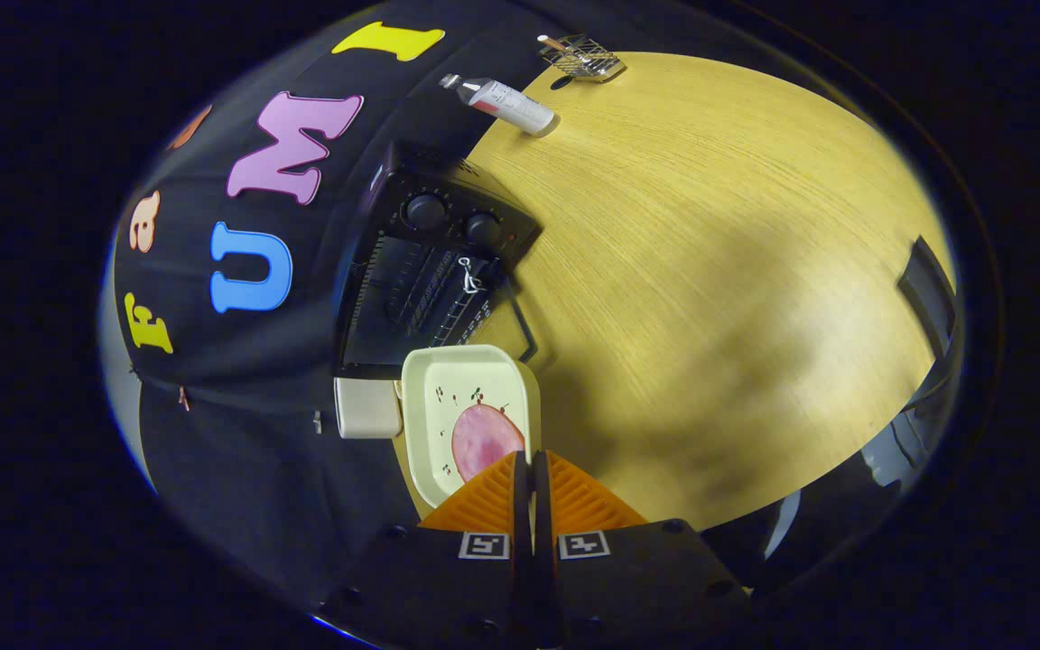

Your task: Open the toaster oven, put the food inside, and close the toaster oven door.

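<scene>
Pinching the near rim of one cream tray, the gripper has its jaws nearly closed on it. One pink slice of ham lies in the tray. Beyond stands one black toaster oven, door open, on the wooden tabletop. Farther off lie one bottle, its label unreadable, and one wire rack.

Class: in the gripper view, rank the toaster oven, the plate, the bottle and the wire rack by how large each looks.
1. toaster oven
2. plate, held in the shut gripper, near the camera
3. bottle
4. wire rack, farthest off; close to the bottle.
</scene>
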`<action>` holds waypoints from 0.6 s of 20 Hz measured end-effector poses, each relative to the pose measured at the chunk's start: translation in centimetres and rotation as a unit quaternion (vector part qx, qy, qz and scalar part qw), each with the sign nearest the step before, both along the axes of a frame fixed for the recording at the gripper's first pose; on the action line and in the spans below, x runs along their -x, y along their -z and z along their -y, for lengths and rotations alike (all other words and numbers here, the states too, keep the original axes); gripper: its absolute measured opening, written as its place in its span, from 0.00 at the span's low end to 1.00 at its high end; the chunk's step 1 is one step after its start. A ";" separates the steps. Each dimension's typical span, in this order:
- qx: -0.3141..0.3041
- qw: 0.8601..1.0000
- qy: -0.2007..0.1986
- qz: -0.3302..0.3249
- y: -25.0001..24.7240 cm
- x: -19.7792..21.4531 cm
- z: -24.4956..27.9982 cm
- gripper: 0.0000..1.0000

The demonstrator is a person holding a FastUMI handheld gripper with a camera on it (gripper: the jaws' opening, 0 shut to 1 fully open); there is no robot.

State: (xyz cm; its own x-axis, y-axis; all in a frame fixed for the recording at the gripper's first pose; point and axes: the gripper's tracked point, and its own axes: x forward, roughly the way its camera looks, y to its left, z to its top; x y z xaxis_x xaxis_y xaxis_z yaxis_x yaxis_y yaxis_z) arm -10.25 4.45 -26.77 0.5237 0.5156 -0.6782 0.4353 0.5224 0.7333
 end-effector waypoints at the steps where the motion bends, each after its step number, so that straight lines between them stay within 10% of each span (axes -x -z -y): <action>1: -0.002 1.000 0.013 0.001 -0.3 -0.5 -1.0 0.06; 12: -0.014 0.980 0.196 -0.035 -0.3 -10.4 -9.9 0.06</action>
State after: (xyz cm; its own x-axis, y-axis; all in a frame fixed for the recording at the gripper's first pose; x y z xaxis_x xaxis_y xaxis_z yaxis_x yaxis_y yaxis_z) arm 0.17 14.36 -26.44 0.6371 0.3031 -0.7086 0.6488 0.2854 0.7054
